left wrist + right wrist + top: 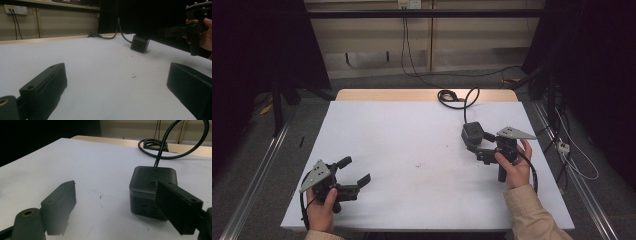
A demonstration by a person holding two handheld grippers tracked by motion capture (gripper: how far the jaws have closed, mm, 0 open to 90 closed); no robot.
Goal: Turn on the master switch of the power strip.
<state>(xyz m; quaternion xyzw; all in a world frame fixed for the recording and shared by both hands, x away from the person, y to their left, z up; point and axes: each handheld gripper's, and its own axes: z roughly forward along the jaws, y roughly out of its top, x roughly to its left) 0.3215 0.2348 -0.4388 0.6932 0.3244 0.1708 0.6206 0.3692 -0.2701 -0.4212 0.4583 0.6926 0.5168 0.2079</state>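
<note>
A black cube power socket [471, 132] stands on the white table [412, 140] at the right, and its black cable [451, 96] coils at the back edge. My right gripper [484, 147] is open just right of the cube, held in a hand. In the right gripper view the cube [147, 187] stands just ahead of the open gripper [117, 205], partly behind the right jaw, with nothing gripped. My left gripper [354, 171] rests open at the front left. In its own view the left gripper [117, 82] spans bare table, with the cube [140, 43] and the right gripper [190, 28] farther off.
A strip of bare wood [402, 94] shows at the table's back edge. Small dark marks [419, 165] dot the middle of the white sheet. Metal rails [257, 170] run along the floor on both sides, and a white power strip [563, 146] lies on the floor at the right.
</note>
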